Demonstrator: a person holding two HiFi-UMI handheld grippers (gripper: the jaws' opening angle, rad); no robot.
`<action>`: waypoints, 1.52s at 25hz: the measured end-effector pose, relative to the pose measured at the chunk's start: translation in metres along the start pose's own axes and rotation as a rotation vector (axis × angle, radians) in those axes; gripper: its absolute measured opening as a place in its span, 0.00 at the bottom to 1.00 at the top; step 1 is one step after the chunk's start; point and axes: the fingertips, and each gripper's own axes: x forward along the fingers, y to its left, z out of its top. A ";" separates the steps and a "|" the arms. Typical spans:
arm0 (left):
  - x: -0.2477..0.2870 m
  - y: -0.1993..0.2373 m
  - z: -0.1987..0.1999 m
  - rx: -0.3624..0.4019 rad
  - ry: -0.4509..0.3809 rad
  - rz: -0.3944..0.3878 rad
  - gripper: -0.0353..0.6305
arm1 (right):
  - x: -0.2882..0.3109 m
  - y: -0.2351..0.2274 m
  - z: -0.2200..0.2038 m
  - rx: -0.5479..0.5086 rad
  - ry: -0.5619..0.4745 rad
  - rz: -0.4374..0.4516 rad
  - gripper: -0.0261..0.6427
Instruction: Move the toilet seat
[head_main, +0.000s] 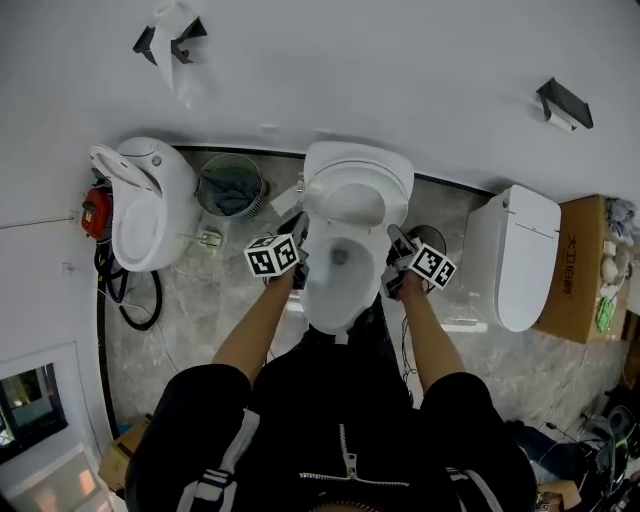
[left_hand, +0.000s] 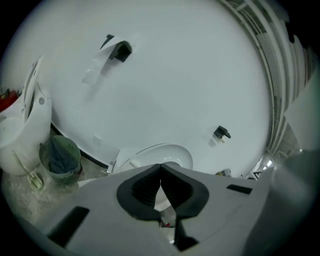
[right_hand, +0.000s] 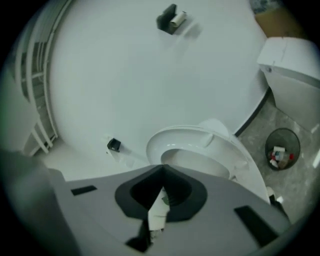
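The middle toilet's white seat (head_main: 356, 188) stands raised, leaning back toward the wall over the open bowl (head_main: 335, 275). My left gripper (head_main: 296, 228) is at the bowl's left side and my right gripper (head_main: 398, 240) at its right, both beside the rim. In the left gripper view the left gripper (left_hand: 160, 166) has its black pads tip to tip with nothing between them, and the seat (left_hand: 162, 152) shows beyond. In the right gripper view the right gripper (right_hand: 162, 169) is likewise shut and holds nothing, with the seat's underside (right_hand: 200, 145) ahead.
Another toilet (head_main: 150, 205) with its lid up stands at the left, beside a green basket (head_main: 230, 185). A closed toilet (head_main: 515, 255) and a cardboard box (head_main: 580, 265) are at the right. A black wire bin (right_hand: 282, 147) sits between the toilets. Paper holders (head_main: 562, 102) hang on the wall.
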 end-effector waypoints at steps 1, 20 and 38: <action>-0.011 -0.006 0.001 0.053 -0.007 -0.003 0.05 | -0.006 0.011 -0.008 -0.058 0.014 -0.006 0.04; -0.152 -0.131 -0.014 0.584 -0.130 -0.105 0.05 | -0.146 0.149 -0.061 -0.795 -0.161 -0.049 0.04; -0.265 -0.186 -0.057 0.639 -0.241 -0.074 0.05 | -0.274 0.188 -0.114 -0.948 -0.290 -0.016 0.04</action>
